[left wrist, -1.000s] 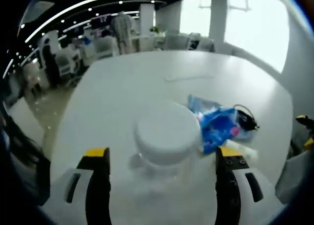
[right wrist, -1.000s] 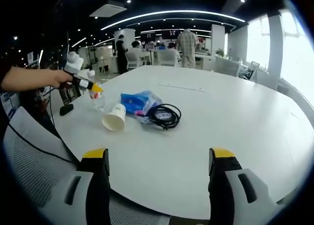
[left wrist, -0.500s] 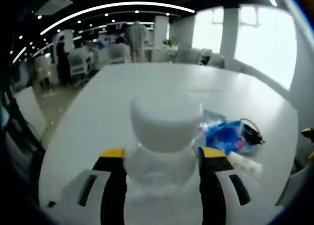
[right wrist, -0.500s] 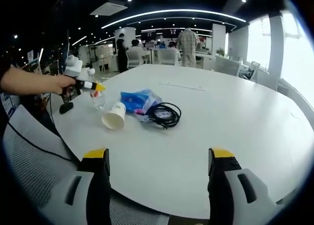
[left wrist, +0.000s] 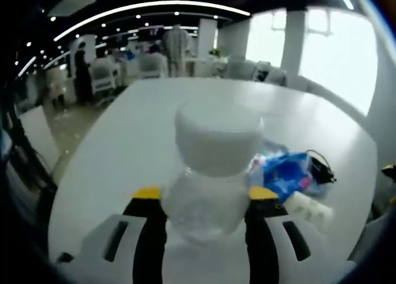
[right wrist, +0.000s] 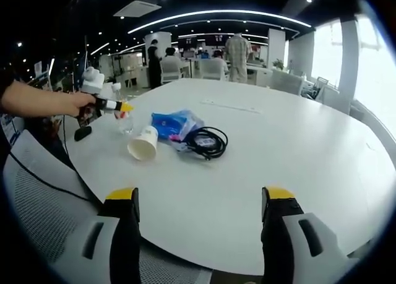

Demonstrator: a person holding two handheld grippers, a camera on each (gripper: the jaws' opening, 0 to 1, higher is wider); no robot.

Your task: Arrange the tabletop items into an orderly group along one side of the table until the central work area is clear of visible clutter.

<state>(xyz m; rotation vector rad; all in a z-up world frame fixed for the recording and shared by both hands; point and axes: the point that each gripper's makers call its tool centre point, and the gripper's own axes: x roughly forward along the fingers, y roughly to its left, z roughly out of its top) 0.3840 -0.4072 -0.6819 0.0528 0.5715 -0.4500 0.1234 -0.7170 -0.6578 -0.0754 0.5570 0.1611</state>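
The left gripper (left wrist: pixel 204 200) had its jaws clamped on a clear plastic jar (left wrist: pixel 207 197) with a white lid (left wrist: pixel 218 138) (smooth, round, likely slippery). Squeezing low and carrying it level would be wise. Right of the fingers lay a crinkled blue packet (left wrist: pixel 286 172). The right gripper (right wrist: pixel 201 234) hung spread and empty, the white table (right wrist: pixel 297 154) ahead.

Open-plan office. Large round white table (right wrist: pixel 297 154) up front, rows of desks with white office chairs (right wrist: pixel 169 74) behind, people standing and sitting among them (right wrist: pixel 237 51). Dark ceiling with curved LED light strips (right wrist: pixel 210 15) and spot lights, tall bright windows (right wrist: pixel 371 61) on one side.
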